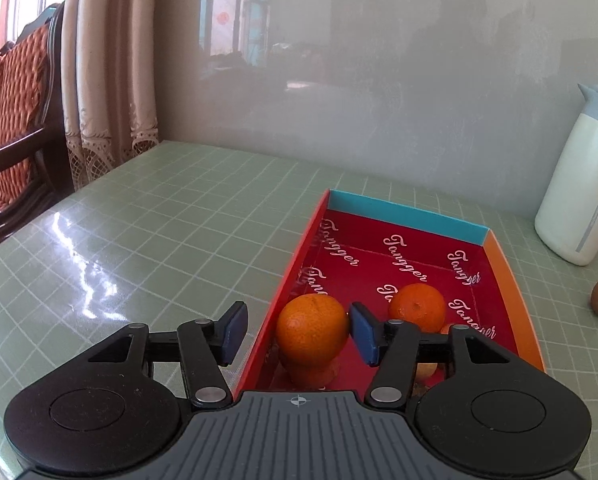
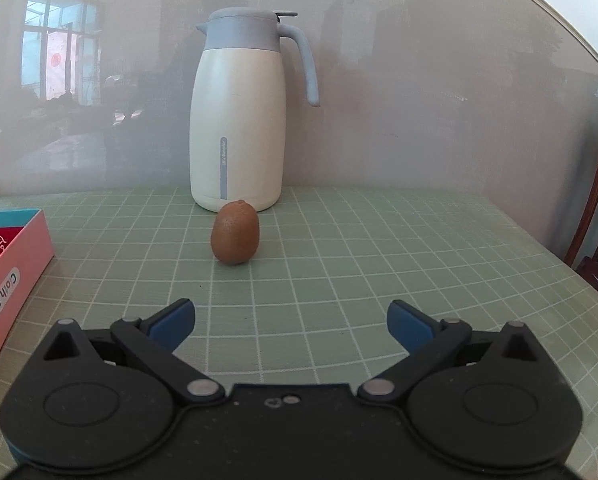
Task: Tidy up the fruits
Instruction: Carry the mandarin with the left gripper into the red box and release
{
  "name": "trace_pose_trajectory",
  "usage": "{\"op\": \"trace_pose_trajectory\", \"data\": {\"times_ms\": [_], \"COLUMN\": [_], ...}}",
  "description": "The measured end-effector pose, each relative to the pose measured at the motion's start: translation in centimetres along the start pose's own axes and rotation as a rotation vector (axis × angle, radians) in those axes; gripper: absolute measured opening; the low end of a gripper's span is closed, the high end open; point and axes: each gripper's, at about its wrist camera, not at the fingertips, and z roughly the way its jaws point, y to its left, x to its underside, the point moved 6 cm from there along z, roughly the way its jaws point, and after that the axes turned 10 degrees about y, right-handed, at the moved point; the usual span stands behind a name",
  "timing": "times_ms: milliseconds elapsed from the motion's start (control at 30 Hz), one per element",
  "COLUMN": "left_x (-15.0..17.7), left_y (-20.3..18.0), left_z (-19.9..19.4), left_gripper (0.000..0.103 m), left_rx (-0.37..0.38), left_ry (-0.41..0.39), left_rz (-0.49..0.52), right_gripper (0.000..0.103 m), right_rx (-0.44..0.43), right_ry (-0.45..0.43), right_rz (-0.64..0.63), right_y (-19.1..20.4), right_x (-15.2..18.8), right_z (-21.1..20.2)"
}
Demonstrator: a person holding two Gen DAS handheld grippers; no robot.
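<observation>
In the left wrist view an open box (image 1: 407,216) with a red printed floor lies on the table. An orange (image 1: 313,332) rests inside it against the left wall, between the blue pads of my left gripper (image 1: 299,320). The left pad stands clear of the fruit and the right pad is at its side, so the jaws are open. A second orange (image 1: 417,308) sits further in, and more fruit is half hidden behind the right finger. A brown kiwi (image 2: 235,234) stands on the table ahead of my right gripper (image 2: 291,320), which is open, holds nothing and is well short of it.
A white jug with a grey-blue lid (image 2: 239,120) stands right behind the kiwi, against the grey wall. The pink side of the box (image 2: 15,256) is at the left of the right wrist view. The table wears a green checked cloth (image 1: 159,220). Wooden chairs (image 1: 11,120) stand beside it.
</observation>
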Motion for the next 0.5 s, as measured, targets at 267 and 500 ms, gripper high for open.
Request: {"op": "trace_pose_trajectory", "data": {"times_ms": [267, 500], "left_x": [0.0, 0.5], "left_y": [0.3, 0.7], "left_z": [-2.2, -5.6], "left_gripper": [0.061, 0.079], "left_rx": [0.016, 0.013], "left_ry": [-0.077, -0.174], "left_rz": [0.015, 0.035], "right_gripper": [0.103, 0.103], "right_rx": [-0.003, -0.003], "right_ry": [0.006, 0.011], "right_rz": [0.016, 0.023], "right_y": [-0.3, -0.3], "right_x": [-0.1, -0.1], "right_z": [0.1, 0.3]}}
